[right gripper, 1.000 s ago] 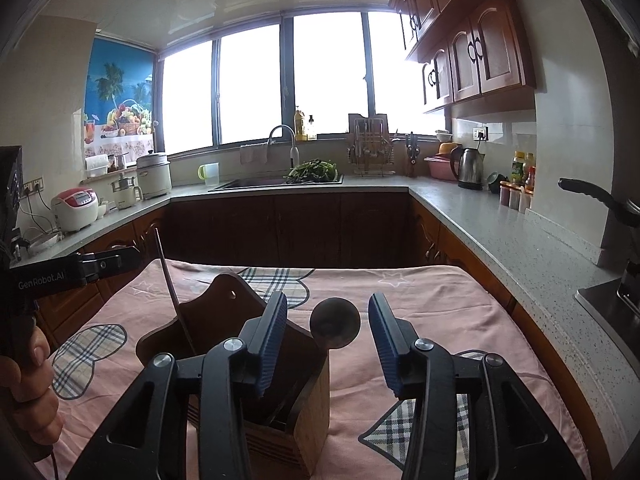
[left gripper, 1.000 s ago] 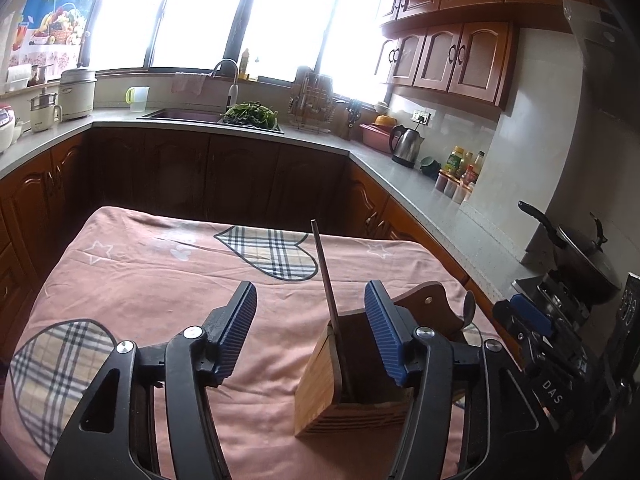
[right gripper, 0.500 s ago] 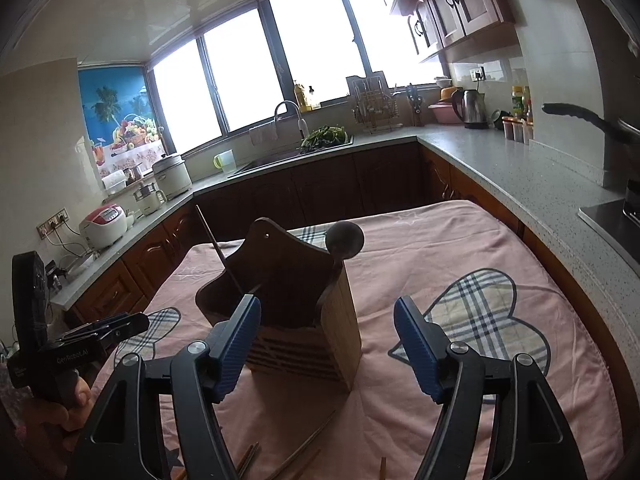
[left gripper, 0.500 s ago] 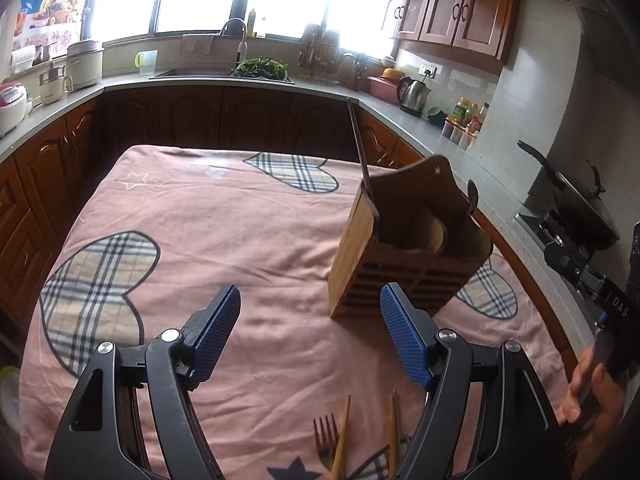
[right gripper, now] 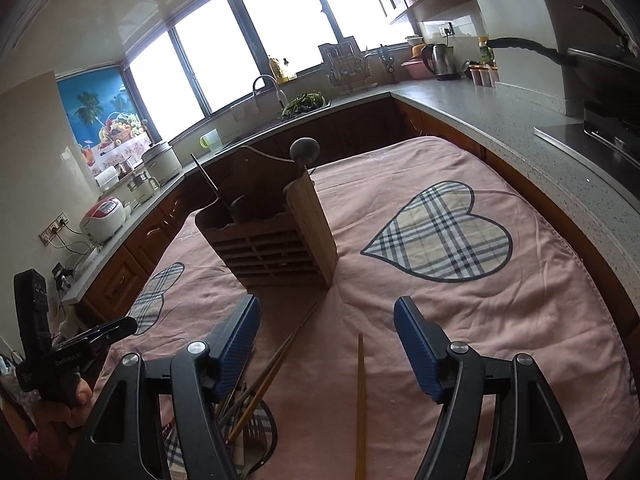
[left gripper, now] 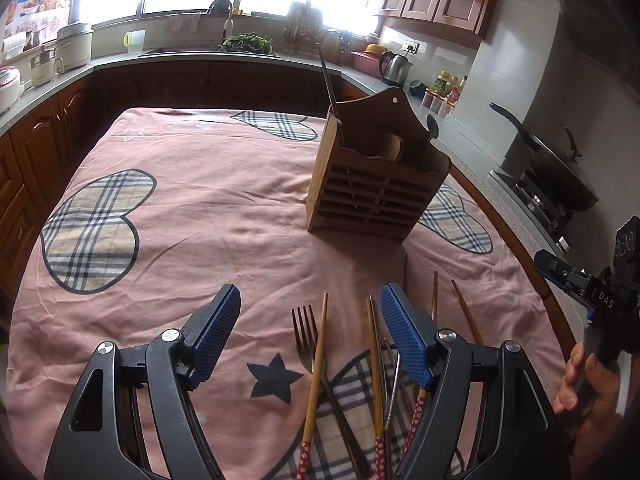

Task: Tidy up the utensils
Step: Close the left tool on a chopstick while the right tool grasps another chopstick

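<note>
A wooden utensil holder (left gripper: 376, 184) stands on the pink tablecloth (left gripper: 200, 200); it also shows in the right wrist view (right gripper: 276, 236). A dark chopstick (left gripper: 330, 84) and a spoon (right gripper: 305, 149) stand in it. A fork (left gripper: 308, 332) and several wooden chopsticks (left gripper: 316, 364) lie on the cloth near me. My left gripper (left gripper: 310, 338) is open and empty above them. My right gripper (right gripper: 326, 354) is open and empty above a single chopstick (right gripper: 361, 400), with more chopsticks (right gripper: 272, 376) beside its left finger.
Kitchen counters (right gripper: 500, 104) wrap around the table, with a sink (left gripper: 208, 46), a kettle (left gripper: 394, 66), rice cookers (right gripper: 102, 222) and a wok on the stove (left gripper: 560, 172). The cloth carries plaid heart patches (right gripper: 440, 236).
Both grippers have drawn back from the holder towards the near edge of the table. The fork and the loose chopsticks have come into view under them. Both stay open.
</note>
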